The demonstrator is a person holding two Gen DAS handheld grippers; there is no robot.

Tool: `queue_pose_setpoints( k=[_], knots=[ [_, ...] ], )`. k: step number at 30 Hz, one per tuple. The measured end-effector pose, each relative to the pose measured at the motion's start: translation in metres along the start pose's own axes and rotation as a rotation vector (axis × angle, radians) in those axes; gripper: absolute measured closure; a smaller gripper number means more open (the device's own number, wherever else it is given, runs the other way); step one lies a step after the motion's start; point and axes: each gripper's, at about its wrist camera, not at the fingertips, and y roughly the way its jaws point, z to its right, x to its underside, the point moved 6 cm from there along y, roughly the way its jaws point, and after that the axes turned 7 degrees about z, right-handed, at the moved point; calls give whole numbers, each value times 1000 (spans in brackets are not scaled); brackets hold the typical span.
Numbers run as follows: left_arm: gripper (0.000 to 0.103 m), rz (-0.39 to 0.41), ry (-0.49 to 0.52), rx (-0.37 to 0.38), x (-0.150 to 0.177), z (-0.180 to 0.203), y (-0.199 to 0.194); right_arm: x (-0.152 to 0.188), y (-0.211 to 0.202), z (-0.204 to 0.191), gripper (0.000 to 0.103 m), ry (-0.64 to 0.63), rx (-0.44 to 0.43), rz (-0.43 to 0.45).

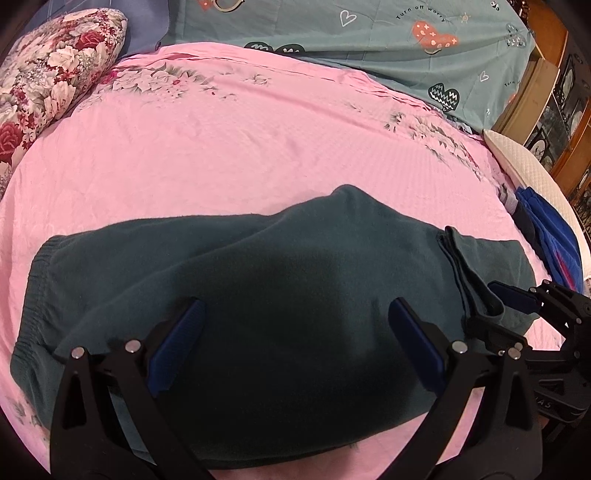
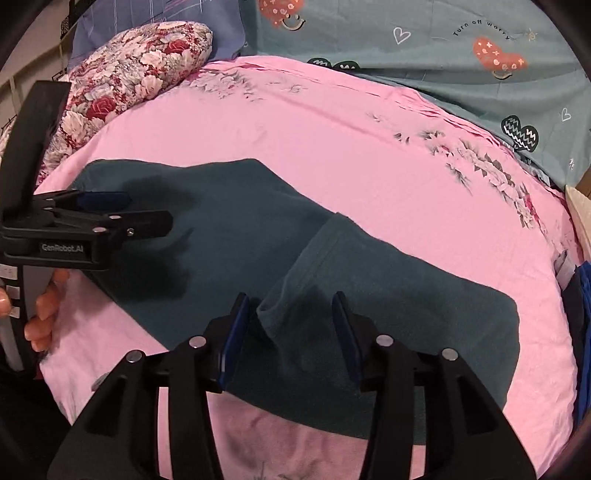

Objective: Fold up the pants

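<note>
Pants [image 1: 280,295] on pink sheet [image 1: 221,147]; floral pillow [image 1: 48,74] far-left, blue cloth [image 1: 554,236] right. Both grippers' fingers apart.

The pants [image 1: 280,295] lie flat on the bedsheet [image 1: 221,147], taken here as the landmark. On the sheet's far left corner rests a pillow [image 1: 51,74]. Behind the sheet's far edge lies a second printed sheet [image 1: 369,33]. At the sheet's right edge lies a pile of clothes [image 1: 546,229]. The left gripper [image 1: 295,343] is above the pants' middle; the right gripper [image 2: 290,332] is above a folded-over leg end, nearer the sheet's right edge.
</note>
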Motion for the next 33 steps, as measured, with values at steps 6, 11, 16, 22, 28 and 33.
queue_pose_setpoints(
  k=[6, 11, 16, 22, 28, 33],
  knots=[
    [2, 7, -20, 5, -1, -4, -6, -15, -34, 25, 94, 145, -130, 107],
    [2, 22, -37, -7, -1, -13, -15, -24, -48, 4, 94, 90, -181, 119],
    [2, 14, -39, -19, 5, -21, -21, 1, -7, 7, 84, 47, -28, 19],
    [2, 12, -45, -26, 9, -27, -22, 0, -24, -3, 50, -71, 42, 89],
    [2, 12, -42, -20, 10, -27, -22, 5, 2, 4, 76, -13, 30, 19],
    [2, 14, -48, -15, 10, -28, -23, -3, -20, 41, 93, 210, -116, 63]
  ],
)
